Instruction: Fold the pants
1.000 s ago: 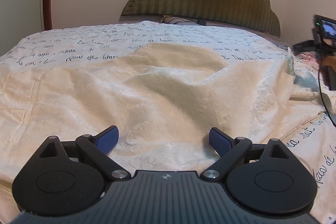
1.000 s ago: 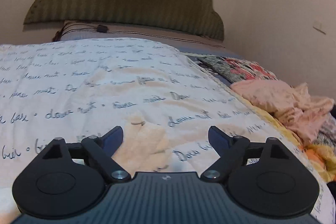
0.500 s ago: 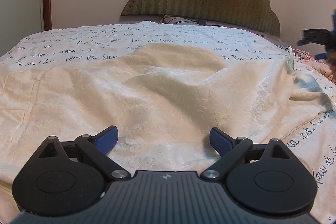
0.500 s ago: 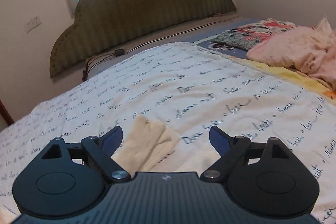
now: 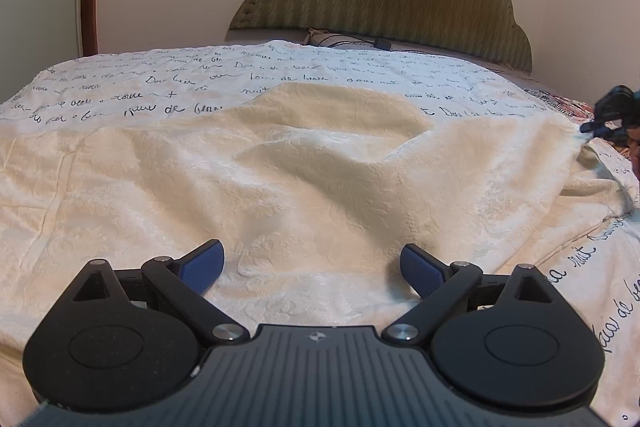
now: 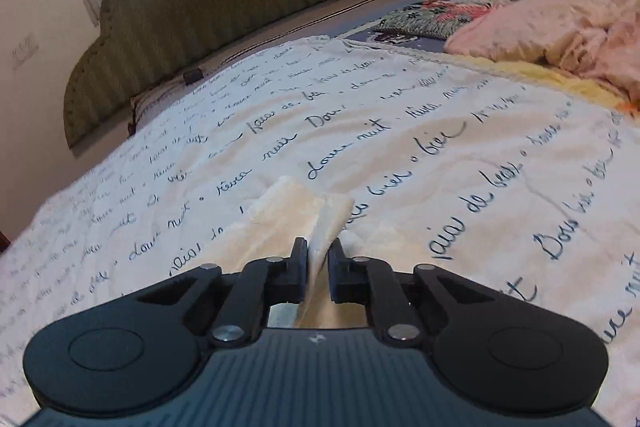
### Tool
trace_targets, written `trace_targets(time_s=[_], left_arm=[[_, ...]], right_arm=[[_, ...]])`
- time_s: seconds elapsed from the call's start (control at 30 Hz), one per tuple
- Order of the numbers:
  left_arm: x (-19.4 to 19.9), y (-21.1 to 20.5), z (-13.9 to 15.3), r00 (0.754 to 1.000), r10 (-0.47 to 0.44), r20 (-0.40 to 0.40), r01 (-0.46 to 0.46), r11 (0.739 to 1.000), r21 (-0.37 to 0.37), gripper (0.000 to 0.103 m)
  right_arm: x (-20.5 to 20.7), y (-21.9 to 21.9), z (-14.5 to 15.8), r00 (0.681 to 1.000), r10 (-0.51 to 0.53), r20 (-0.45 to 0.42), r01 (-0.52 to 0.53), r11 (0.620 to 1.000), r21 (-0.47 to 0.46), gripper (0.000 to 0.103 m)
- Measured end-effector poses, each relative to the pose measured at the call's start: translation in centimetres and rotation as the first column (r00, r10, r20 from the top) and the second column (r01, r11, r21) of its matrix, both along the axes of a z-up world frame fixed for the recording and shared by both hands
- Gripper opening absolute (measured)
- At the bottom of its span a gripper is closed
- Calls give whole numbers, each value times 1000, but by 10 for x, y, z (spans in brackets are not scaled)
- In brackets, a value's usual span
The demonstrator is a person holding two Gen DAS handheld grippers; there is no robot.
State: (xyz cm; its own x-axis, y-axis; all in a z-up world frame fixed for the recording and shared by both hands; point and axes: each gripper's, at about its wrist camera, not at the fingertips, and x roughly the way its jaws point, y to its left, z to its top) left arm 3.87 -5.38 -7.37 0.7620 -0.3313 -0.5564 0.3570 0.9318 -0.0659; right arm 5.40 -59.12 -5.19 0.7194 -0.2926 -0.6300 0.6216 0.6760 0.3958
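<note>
Cream pants (image 5: 304,163) lay spread across the bed (image 5: 160,83); right gripper (image 6: 318,259) clenched a corner near the bed's right edge, left gripper (image 5: 310,267) released above them; next, probably, folding that corner across

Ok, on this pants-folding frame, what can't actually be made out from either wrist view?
- Left wrist view: the near edge of the cream pants is hidden behind the open left claw, so waistband and legs can't be told apart.
- Left wrist view: the right claw is small and cut off at the right edge.
- Right wrist view: how much fabric is pinched is hidden between the fingers.
- Right wrist view: the pink clothes pile is blurred and cropped.
</note>
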Motion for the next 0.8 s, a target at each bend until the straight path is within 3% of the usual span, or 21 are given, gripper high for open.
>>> trace_targets(time_s=[0.1,0.23,0.3,0.37,0.43,0.5,0.57,0.6,0.7,0.8], left_arm=[[0,1,0,1000,0,0,0,1000,-3,97],[0,2,0,1000,5,2,-5,1000,-7,97],[0,2,0,1000,10,1,-10,1000,-10,97],[-1,2,1,1000,11,2,-11,1000,-10,97],[-1,2,1,1000,13,4,-13,1000,-12,98],[-1,3,1,1000,13,1,-13,1000,-17,98],[-1,3,2,1000,12,1,-12,1000,-16,97],[-1,3,2,1000,12,1,-12,1000,-15,98],[-2,2,2,1000,12,1,-12,1000,-8,98],[-2,2,2,1000,12,0,-12,1000,-10,98]], right_arm=[[-25,-16,-2,997,-29,72,21,993,119,8],[-27,-17,16,987,-6,160,-22,985,172,6],[-29,-12,43,949,27,314,-89,979,183,6],[-40,-4,72,887,64,457,-134,983,123,6],[-58,1,92,846,96,524,-137,990,41,6],[-76,1,91,890,65,451,-80,997,14,6],[-90,-10,66,959,-3,283,-10,999,43,6],[-97,-16,49,978,-30,208,16,998,67,6],[-121,-32,-5,990,-106,93,82,969,232,6],[-124,-32,-16,992,-107,69,86,963,255,6]])
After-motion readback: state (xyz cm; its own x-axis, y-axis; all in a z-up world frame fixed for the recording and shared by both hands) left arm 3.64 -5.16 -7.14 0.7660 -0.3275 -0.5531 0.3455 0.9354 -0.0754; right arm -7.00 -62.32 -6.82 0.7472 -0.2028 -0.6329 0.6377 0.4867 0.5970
